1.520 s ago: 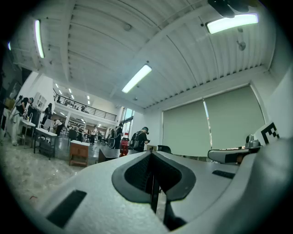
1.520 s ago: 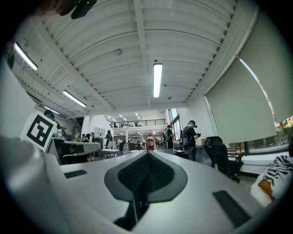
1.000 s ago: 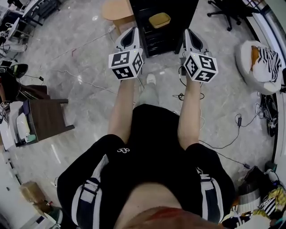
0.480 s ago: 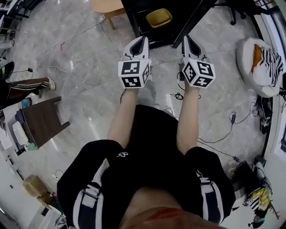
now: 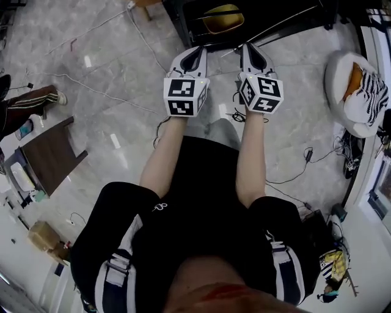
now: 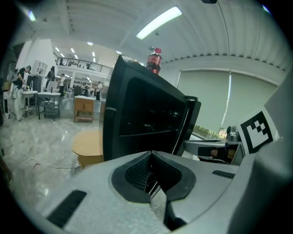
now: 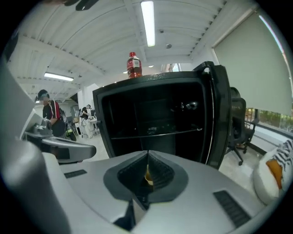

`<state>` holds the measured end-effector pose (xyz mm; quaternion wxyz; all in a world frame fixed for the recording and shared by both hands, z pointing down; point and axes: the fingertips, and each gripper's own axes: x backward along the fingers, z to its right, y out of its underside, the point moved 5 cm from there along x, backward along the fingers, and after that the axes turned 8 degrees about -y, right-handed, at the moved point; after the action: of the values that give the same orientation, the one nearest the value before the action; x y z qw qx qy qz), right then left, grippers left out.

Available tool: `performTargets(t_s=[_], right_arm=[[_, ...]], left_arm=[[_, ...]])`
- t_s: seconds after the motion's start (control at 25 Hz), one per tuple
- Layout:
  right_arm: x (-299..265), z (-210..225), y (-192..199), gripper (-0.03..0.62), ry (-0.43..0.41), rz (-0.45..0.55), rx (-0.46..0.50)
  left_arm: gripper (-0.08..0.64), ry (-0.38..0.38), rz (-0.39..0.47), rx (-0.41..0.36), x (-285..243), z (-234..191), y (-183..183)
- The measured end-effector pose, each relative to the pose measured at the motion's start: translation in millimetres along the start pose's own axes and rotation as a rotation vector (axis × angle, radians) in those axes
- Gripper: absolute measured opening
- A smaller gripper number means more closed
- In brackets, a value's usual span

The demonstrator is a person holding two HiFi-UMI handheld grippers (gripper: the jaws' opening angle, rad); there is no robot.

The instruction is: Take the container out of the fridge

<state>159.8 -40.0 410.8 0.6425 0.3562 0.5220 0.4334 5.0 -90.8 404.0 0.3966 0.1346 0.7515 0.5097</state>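
The black fridge [image 5: 256,18] stands open at the top of the head view, with a yellow container [image 5: 222,18] on a low shelf inside. My left gripper [image 5: 195,52] and right gripper [image 5: 247,50] are held side by side just in front of the opening, both shut and empty. In the right gripper view the fridge interior [image 7: 155,119] faces me, with its glass shelf [image 7: 158,133] and its door [image 7: 221,114] swung out to the right. A sliver of the yellow container [image 7: 148,177] shows low between the right gripper's [image 7: 147,156] jaws. The left gripper [image 6: 151,154] view looks at the fridge's side [image 6: 137,119].
A red-capped bottle [image 7: 133,65] stands on top of the fridge. A round wooden table [image 6: 89,146] sits left of it. A white beanbag with striped cloth [image 5: 359,92] and an office chair [image 7: 239,128] are to the right. Cables [image 5: 293,174] trail over the floor. A person [image 7: 48,116] stands far left.
The person has stepped toward the fridge, and both grippers have come closer to its open front. The jaws have stayed shut.
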Motion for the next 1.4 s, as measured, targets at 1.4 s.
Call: performTargets(t_s=[1.4], right_arm=[[-202.8,14.2,161.2,0.03,-0.368,-0.75,1.182]], left_arm=[[0.008,-0.296,-0.113,0.268,25.8,-74.9,77.9]])
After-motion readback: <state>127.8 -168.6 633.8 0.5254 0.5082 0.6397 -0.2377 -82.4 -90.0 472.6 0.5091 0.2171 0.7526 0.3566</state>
